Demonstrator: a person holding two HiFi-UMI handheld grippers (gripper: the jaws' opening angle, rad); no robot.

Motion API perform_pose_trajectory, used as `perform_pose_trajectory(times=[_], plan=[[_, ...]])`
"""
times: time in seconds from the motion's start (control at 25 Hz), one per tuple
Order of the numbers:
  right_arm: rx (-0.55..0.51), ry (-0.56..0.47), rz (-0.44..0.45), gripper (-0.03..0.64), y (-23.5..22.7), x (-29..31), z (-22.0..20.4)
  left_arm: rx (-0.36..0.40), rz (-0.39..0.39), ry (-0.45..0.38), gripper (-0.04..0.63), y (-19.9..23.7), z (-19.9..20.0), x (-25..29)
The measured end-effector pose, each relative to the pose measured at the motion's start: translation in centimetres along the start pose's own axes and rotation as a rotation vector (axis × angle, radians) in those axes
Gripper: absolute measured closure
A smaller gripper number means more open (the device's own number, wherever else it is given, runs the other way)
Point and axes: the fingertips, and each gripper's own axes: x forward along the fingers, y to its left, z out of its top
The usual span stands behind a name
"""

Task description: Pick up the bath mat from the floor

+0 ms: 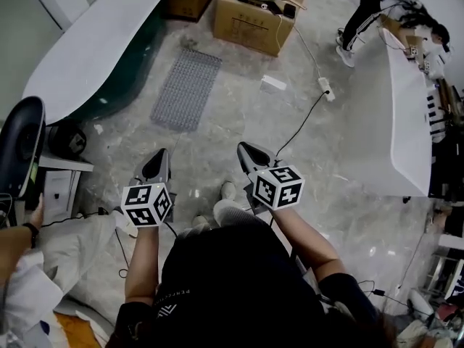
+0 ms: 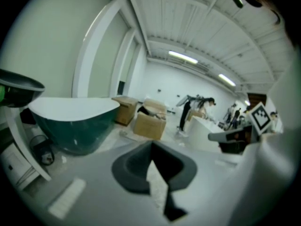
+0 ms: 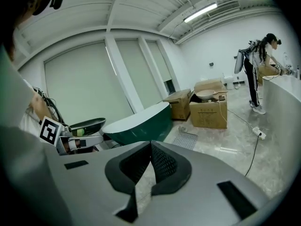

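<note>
Head view looks down over the pale grey marbled stone floor (image 1: 239, 129), so starting with the big stuff: a dark green freestanding bathtub with a white inside (image 1: 94, 46) fills the upper left, and a long white counter (image 1: 406, 114) runs down the right side. A person in dark clothes (image 1: 362, 17) is bent over the far end of that counter. Up top in the middle are a couple of brown cardboard boxes (image 1: 250, 22), the nearer one open with stuff inside. The grey grid-patterned bath mat (image 1: 186, 88) is lying flat on the floor just in front of those boxes and beside the tub, a bit to the left of centre. It's well ahead of both tools and nothing is touching it. The right gripper view catches it too, between the tub and the boxes. Closer in, the person doing the job holds the left gripper (image 1: 161, 154) and the right gripper (image 1: 245, 149) side by side over bare floor, both pointing forward. The left gripper view shows its jaws clenched tip to tip with nothing between them, and the right gripper view shows the same: pinched together and empty. Smallest bit: a thin black cable (image 1: 301, 125) snakes across the floor to a white power strip (image 1: 325, 88) right of the mat.
</note>
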Motion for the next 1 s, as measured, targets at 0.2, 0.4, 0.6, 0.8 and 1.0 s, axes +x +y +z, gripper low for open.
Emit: perform_pose_trajectory(times=[0.2, 0.4, 0.6, 0.8, 1.0], plan=[[-0.005, 0.024, 0.028, 0.617, -2.7, 1.9, 1.7, -0.013, 0.03, 0.023, 0.589, -0.8, 0.7, 3.1], [-0.011, 0.049, 0.071, 0.617, -4.4, 3.9, 2.9, -0.031, 0.071, 0.044, 0.589, -0.7, 0.9, 5.5], [-0.027, 0.07, 0.111, 0.617, -6.2, 4.8, 3.3, -0.046, 0.1, 0.062, 0.589, -1.2, 0.2, 7.3], [-0.04, 0.097, 0.137, 0.615, -7.2, 6.3, 3.1, -0.074, 0.136, 0.084, 0.588, -0.5, -0.6, 8.1], [-0.044, 0.132, 0.151, 0.615, -7.0, 8.8, 2.6, -0.096, 0.154, 0.105, 0.583, 1.6, -0.8, 9.3]])
